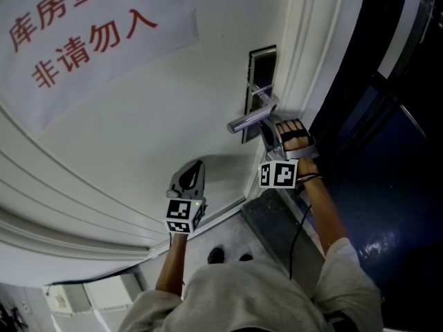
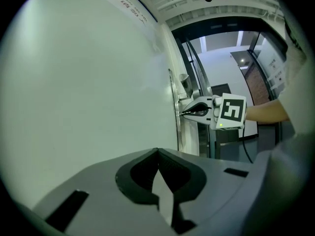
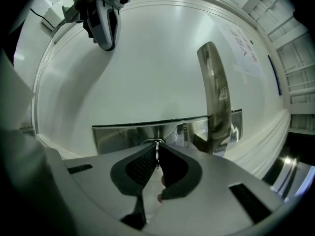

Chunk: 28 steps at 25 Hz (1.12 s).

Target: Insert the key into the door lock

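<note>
Holding the key: the right gripper [image 3: 157, 150] has its fingers clamped on the key [image 3: 157, 157], a thin metal blade standing on edge between the tips, low centre of the right gripper view.
Key's place: its tip sits at the keyhole [image 3: 153, 142] in the steel lock plate [image 3: 123, 135], just left of the base of the lever handle [image 3: 216, 92]; how deep it has gone in I cannot tell.
Step in hand: this looks like the insertion itself, with the key lined up and meeting the slot but not shown fully seated.
Next move: probably a straight push along the blade's line, kept square to the plate; a tilt could jam the tip on the keyhole's rim.
Right arm: the right forearm [image 1: 324, 209] runs up the right side of the head view to just below the handle, with the gripper level and aimed at the door [image 1: 173, 102].
Left gripper: the left gripper [image 2: 158, 152] has its fingers together with nothing between them. It points at the bare door panel, well left of the lock, and looks idle; whether it touches the door I cannot tell.
Left arm: the left forearm [image 1: 173, 268] rises from the lower centre of the head view.
Surroundings: a sign [image 1: 83, 40] with red lettering hangs on the white door, upper left.
</note>
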Motion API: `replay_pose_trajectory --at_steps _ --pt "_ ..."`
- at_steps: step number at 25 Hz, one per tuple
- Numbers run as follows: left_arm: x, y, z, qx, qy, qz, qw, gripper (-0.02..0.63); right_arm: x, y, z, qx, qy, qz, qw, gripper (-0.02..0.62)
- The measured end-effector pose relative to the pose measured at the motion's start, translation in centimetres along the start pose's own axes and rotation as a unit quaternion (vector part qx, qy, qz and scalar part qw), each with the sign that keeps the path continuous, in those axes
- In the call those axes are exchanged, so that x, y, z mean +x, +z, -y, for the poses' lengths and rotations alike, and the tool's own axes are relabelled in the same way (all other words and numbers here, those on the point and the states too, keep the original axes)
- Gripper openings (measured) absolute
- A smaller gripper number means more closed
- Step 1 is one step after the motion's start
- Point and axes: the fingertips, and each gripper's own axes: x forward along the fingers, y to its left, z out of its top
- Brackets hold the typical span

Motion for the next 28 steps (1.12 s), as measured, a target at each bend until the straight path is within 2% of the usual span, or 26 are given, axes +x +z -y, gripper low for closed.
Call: replay_pose_trajectory --at_steps 6,8,16,21,24,26,28 --pt "0.1 0.1 0.4 0.001 -0.006 0.001 1.0000 0.017 -0.1 -0.1 0.1 0.013 0.008 0.008 1.000 0.045" --pt "0.1 0.1 0.6 0.000 -0.007 0.002 1.0000 0.017 0.0 -0.2 -0.1 0.023 0.025 0.007 0.999 0.144" --pt "0.1 0.3 0.9 0.002 -0.011 0.003 0.9999 0.018 -0.6 -0.9 -0.3 0.036 0.019 -0.002 0.999 0.149" --pt "0.4 0.5 0.9 0.005 -0.013 0.004 0.9999 0.017 -1.8 -1.7 -0.8 0.106 0.028 -0.011 0.994 0.149" --pt "0.6 0.6 1.1 0.006 -0.018 0.005 0.9998 0.017 -2.8 -2.5 -1.4 0.194 0.037 -0.014 0.980 0.149" --pt "0.9 0.6 1.4 0.006 -0.023 0.004 0.9997 0.017 -3.4 -3.1 -1.8 0.269 0.045 -0.016 0.962 0.149" --pt "1.1 0.6 1.7 0.006 -0.028 0.004 0.9996 0.018 -4.1 -3.7 -2.1 0.342 0.054 -0.017 0.938 0.147"
